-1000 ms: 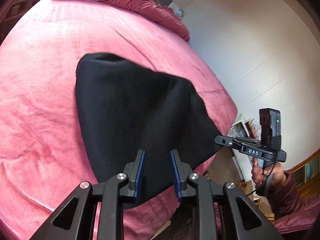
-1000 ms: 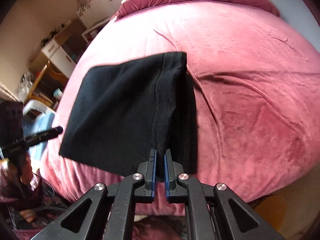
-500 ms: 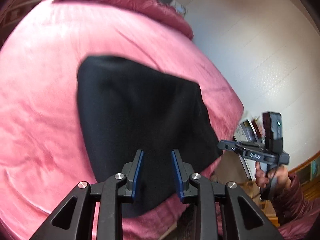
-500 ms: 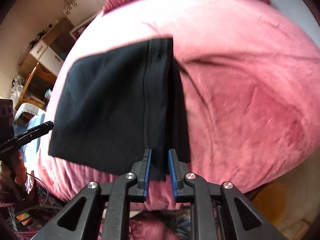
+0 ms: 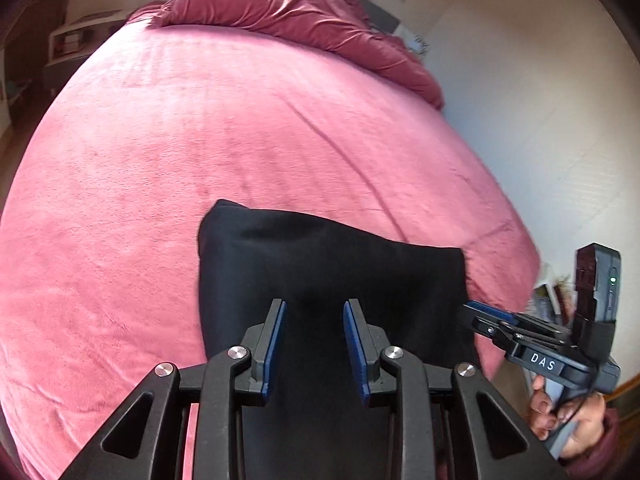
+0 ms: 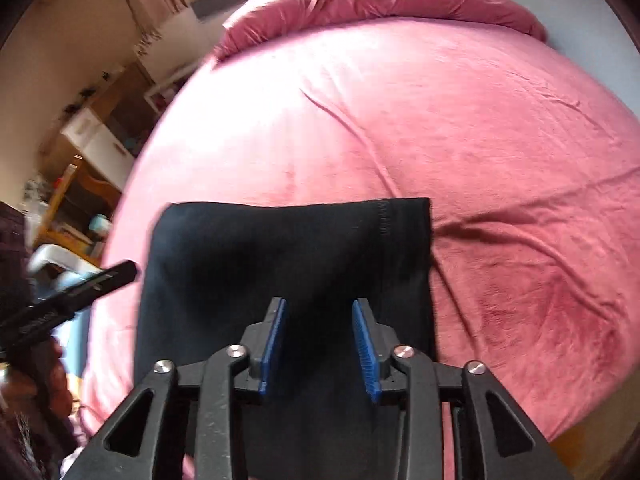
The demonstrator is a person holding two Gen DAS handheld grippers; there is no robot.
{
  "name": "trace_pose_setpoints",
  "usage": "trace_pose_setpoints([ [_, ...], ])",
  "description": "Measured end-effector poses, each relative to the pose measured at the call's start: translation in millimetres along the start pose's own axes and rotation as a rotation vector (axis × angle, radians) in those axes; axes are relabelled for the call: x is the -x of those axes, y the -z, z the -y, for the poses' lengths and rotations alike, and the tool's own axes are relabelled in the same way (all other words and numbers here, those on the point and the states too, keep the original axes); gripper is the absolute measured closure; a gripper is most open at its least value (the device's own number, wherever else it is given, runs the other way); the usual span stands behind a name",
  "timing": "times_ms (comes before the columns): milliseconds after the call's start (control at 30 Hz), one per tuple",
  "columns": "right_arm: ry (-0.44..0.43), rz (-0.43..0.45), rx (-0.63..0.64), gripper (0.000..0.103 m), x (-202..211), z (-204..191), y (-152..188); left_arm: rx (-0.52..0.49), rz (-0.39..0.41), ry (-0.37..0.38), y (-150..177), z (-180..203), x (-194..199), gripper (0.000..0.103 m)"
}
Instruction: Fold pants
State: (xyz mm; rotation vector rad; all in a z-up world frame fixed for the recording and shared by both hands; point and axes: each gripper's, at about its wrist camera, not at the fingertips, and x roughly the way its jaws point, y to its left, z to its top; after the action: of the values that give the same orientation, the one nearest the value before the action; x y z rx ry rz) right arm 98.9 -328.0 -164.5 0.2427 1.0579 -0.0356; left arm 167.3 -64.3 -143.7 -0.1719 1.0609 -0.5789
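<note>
The black pants lie folded into a compact rectangle on the pink bed, near its front edge. My left gripper hovers over their near side, open, with only cloth showing behind the gap. In the right wrist view the pants show a stitched hem along their right side. My right gripper is above them; its jaws are opening and the blue pads press on nothing. The right gripper, held by a hand, sits off the pants' right edge. The left gripper pokes in at the left.
A bunched dark-pink duvet lies across the far end of the bed. A pale wall runs along the bed's right side. Wooden and white furniture with clutter stands beyond the left side.
The right gripper was shut on the pants' near edge; it has let go and its jaws have parted. Both grippers drew back and tilted up, so the pants sit lower in each view.
</note>
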Motion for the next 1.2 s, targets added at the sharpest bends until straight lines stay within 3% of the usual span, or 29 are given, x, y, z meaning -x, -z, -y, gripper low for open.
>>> trace_pose_setpoints([
  [167,0.086,-0.078,-0.012,0.066,-25,12,11,-0.009,-0.035,-0.114,6,-1,-27,0.073],
  [367,0.087,-0.086,-0.030,0.063,-43,19,15,-0.013,-0.009,-0.195,15,-1,-50,0.073],
  [500,0.098,-0.047,-0.017,0.059,-44,19,21,-0.055,0.023,-0.247,18,9,-54,0.073],
  [667,0.079,-0.001,-0.048,0.050,-48,27,27,-0.078,0.047,-0.268,21,16,-51,0.073],
  [1033,0.036,0.027,-0.066,0.049,-33,31,40,-0.071,0.069,-0.269,26,15,-32,0.069],
  [1133,0.026,0.027,-0.084,0.045,-30,35,42,-0.054,0.076,-0.274,28,10,-25,0.068],
  [1200,0.038,0.025,-0.096,0.036,-25,41,43,-0.048,0.082,-0.280,29,8,-20,0.067],
])
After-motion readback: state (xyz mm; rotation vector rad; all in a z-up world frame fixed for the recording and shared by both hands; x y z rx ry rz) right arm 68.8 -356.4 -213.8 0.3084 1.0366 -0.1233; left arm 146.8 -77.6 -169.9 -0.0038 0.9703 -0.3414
